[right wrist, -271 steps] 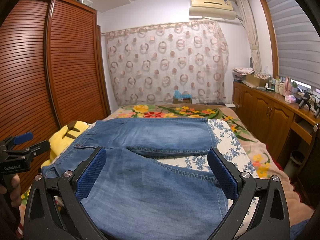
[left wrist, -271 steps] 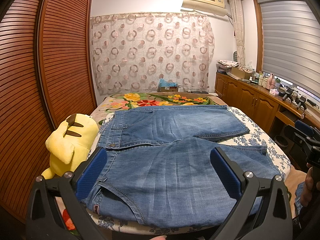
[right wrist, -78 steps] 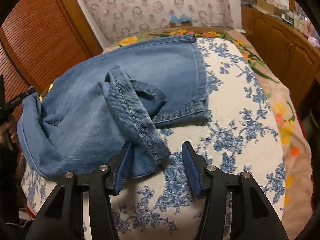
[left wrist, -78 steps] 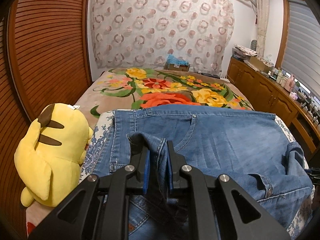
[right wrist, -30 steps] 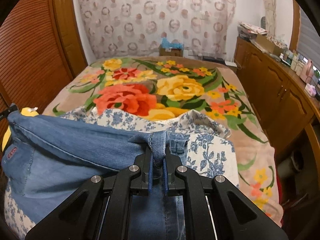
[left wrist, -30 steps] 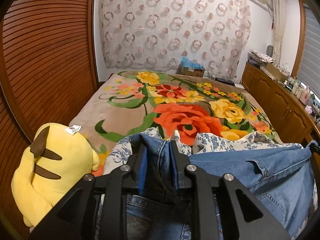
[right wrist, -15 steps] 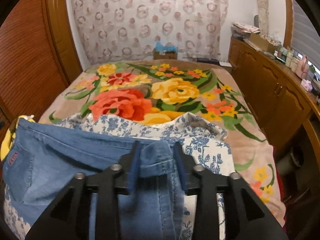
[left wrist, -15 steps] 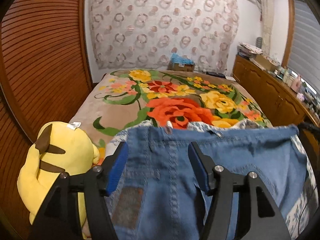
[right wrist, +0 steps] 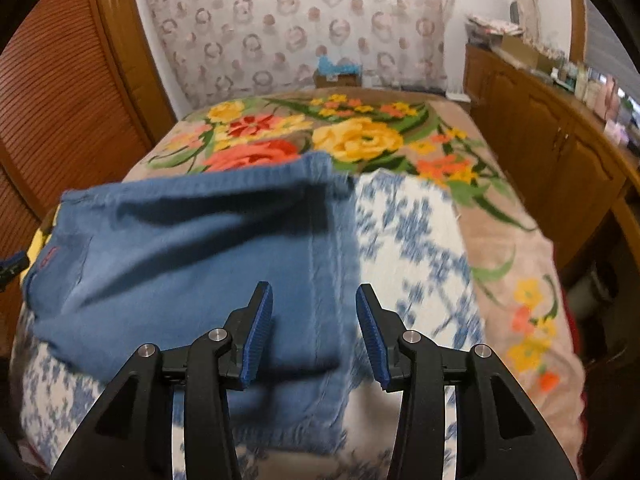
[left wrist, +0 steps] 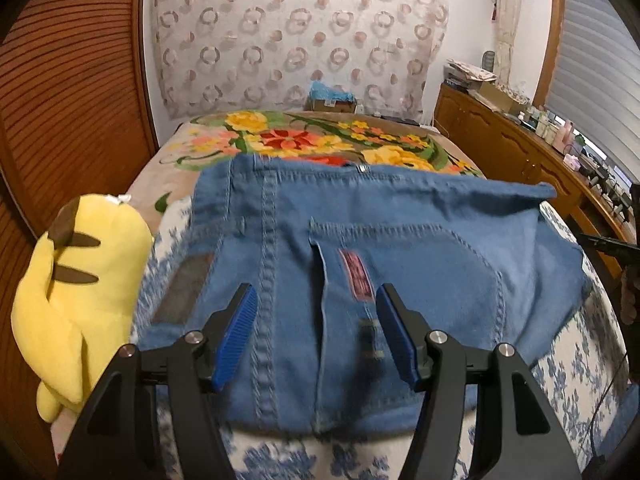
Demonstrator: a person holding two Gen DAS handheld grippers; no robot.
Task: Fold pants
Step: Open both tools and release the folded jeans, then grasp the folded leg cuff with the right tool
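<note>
Pants (left wrist: 400,248): blue denim, lying across centre of left wrist view, on a blue-and-white flowered cloth (left wrist: 576,356) spread over the bed. Back side up: rear pocket w/ red label (left wrist: 356,276) mid-frame, waistband along upper edge of the fabric. In right wrist view the same pants (right wrist: 192,248) fill centre-left, hem end lower centre, right edge running down mid-frame. Looks doubled lengthwise, one leg over the other; judged, not certain, since the under layer is hidden.

Left gripper (left wrist: 316,332): bottom centre, jaws roughly half apart, nothing between the pads; denim lies below and beyond the tips, not pinched.

Right gripper (right wrist: 314,328): bottom centre, jaws opening, approx. half apart, no cloth pressed by the pads; side seam of the pants shows through the gap.

Progress: first fold appears done, fabric laid down and let go at both ends. Left to do, as judged: cross-fold(s) to shorten the length, bring hem end toward waistband, smooth the sagging upper edge. Wrinkle/slack visible upper right of the denim in left wrist view.

Surroundings:
- Flowered blanket (left wrist: 304,140), orange/yellow blooms, upper centre, beyond the pants.
- Yellow plush toy (left wrist: 76,292), left edge, just beside the pants.
- Slatted wooden door (left wrist: 68,92), upper left.
- Patterned curtain (left wrist: 288,36), top centre.
- Wooden cabinets (right wrist: 552,140), right side, w/ small items on top, too small to tell.
</note>
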